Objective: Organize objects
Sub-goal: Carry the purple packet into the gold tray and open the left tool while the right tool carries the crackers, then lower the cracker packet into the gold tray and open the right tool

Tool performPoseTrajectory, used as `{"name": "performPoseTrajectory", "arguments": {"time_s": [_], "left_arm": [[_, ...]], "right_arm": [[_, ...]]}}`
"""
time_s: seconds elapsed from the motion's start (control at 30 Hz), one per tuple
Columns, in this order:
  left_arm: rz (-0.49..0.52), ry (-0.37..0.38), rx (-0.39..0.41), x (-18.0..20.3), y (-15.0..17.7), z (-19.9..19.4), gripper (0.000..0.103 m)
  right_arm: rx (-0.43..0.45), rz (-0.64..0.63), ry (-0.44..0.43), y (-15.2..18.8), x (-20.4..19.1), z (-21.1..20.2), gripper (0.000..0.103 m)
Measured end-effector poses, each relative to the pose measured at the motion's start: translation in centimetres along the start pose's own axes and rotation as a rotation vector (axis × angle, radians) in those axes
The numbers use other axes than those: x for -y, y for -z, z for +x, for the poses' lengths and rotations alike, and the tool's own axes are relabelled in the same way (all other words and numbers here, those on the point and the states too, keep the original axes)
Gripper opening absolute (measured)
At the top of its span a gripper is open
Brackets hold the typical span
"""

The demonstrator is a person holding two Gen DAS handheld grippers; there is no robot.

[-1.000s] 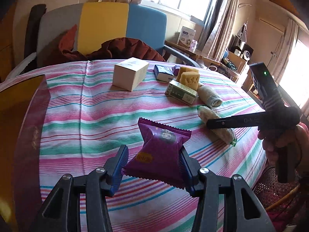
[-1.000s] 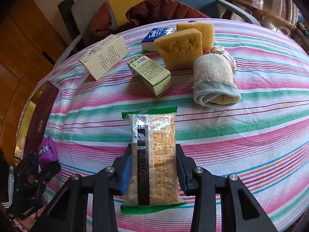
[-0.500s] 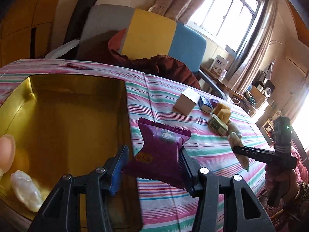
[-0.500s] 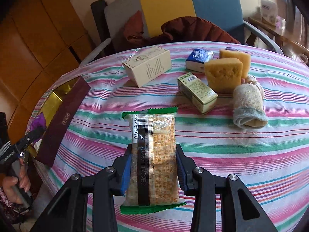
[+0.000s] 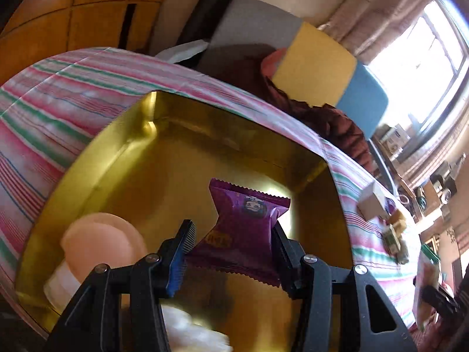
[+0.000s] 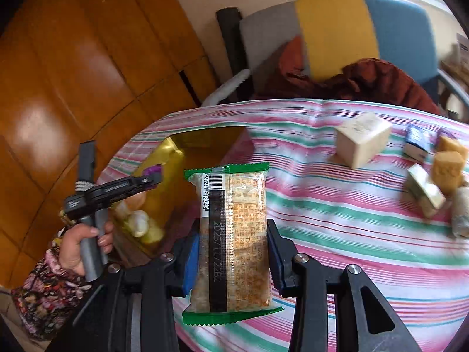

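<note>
Left gripper (image 5: 231, 252), jaws pinching the crinkly purple snack packet (image 5: 244, 234), hovers over the gold tin tray (image 5: 117, 158); releasing comes next, I judge.

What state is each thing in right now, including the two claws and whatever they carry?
Left claw: shut on the purple packet.
Purple packet: held over the gold tin, not released.
Gold tin: open, a few items already inside.
Right claw: shut on the green-edged cracker pack.
Green-edged cracker pack: held above the striped tablecloth.
Cream box: closed, resting on the cloth.
</note>
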State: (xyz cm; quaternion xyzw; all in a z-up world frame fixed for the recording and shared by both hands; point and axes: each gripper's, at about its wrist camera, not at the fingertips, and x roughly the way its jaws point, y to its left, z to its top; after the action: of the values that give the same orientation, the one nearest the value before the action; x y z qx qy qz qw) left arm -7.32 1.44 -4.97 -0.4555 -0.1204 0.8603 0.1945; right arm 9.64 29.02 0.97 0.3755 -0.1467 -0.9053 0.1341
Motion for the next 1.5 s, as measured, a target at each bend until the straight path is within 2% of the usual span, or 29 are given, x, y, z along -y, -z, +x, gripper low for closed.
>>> {"name": "performPoseTrajectory", "arguments": {"time_s": [0.2, 0.33, 0.47, 0.53, 0.63, 0.7, 0.8, 0.97, 1.3, 1.5], "left_arm": [[-0.098, -0.030, 0.002, -4.4, -1.9, 0.2, 0.052], [-0.103, -0.071, -0.007, -5.5, -2.5, 0.8, 0.054], [-0.103, -0.063, 0.002, -5.7, -2.7, 0.6, 0.059], [-0.116, -0.056, 0.009, -5.7, -2.7, 0.3, 0.061], [-0.184, 0.016, 0.017, -6.2, -2.8, -0.5, 0.061], [-0.222, 0.021, 0.048, -6.4, -3.0, -1.5, 0.061], [-0.260, -0.007, 0.099, -6.5, -2.9, -3.4, 0.061], [-0.285, -0.094, 0.145, -6.1, -2.9, -5.9, 0.061], [-0.251, -0.147, 0.229, -5.4, -1.4, -9.2, 0.061], [-0.275, -0.149, 0.240, -5.9, -1.2, -9.7, 0.061]], "right_arm": [[-0.058, -0.083, -0.064, -0.2, -5.3, 4.0, 0.041], [-0.099, -0.115, -0.084, -0.3, -7.7, 6.4, 0.041], [-0.119, -0.150, -0.096, -0.6, -9.8, 8.2, 0.041], [-0.127, -0.159, -0.099, -0.7, -10.3, 8.8, 0.041], [-0.144, -0.160, -0.101, -0.8, -10.8, 9.9, 0.041], [-0.155, -0.162, -0.093, -0.9, -11.2, 10.7, 0.041], [-0.178, -0.169, -0.079, -1.2, -11.7, 12.0, 0.041], [-0.225, -0.157, -0.049, -1.9, -12.3, 14.5, 0.041], [-0.309, -0.118, 0.043, -4.3, -13.7, 21.0, 0.041], [-0.313, -0.023, 0.025, -4.9, -14.0, 23.9, 0.046]]}}
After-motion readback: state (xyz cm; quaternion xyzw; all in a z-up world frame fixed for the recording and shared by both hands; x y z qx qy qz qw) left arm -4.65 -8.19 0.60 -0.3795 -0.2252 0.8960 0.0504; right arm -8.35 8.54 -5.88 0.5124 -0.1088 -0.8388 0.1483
